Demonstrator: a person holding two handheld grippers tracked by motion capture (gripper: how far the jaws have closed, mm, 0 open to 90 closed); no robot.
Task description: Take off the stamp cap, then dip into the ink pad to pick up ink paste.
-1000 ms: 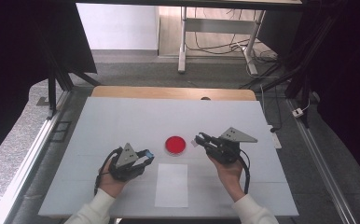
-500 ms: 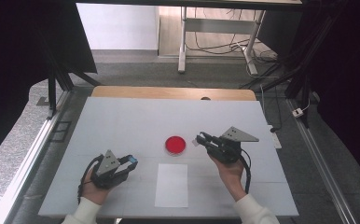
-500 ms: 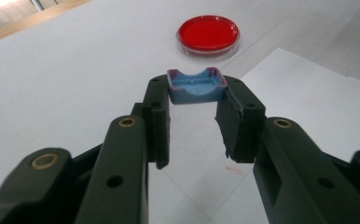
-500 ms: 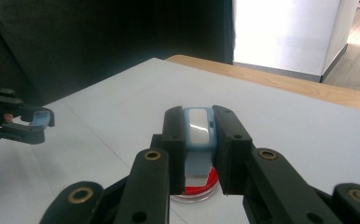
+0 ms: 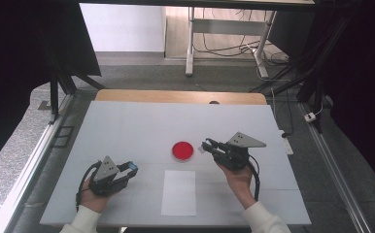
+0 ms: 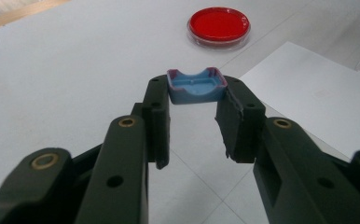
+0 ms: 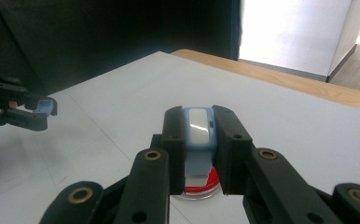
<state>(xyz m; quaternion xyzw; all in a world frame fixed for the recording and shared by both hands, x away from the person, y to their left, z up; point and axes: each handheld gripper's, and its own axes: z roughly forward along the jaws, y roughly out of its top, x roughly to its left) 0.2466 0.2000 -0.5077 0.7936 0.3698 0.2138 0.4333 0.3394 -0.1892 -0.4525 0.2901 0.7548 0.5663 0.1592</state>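
The left hand-held gripper [image 6: 192, 100] is clamped on a small blue cap [image 6: 196, 87], pinched by its two side walls at the very jaw tips with the hollow facing up. The right hand-held gripper [image 7: 199, 140] is closed on a pale blue and white tool [image 7: 198, 129], gripped across its flat sides. Both pieces look like light, stiff moulded plastic, probably smooth enough to twist or pop out of the pads (the cap's hold is shallow), so the flat side walls seem the safest place to grip.

The red dish [image 5: 182, 151] lies just beyond and below the right hand-held gripper's tips, and well ahead of the left one; it looks brittle and easy to nudge. A white sheet [image 5: 178, 192] lies between the two. Around the left hand-held gripper the counter [image 5: 127, 126] has free room, its near edge close behind the hands.
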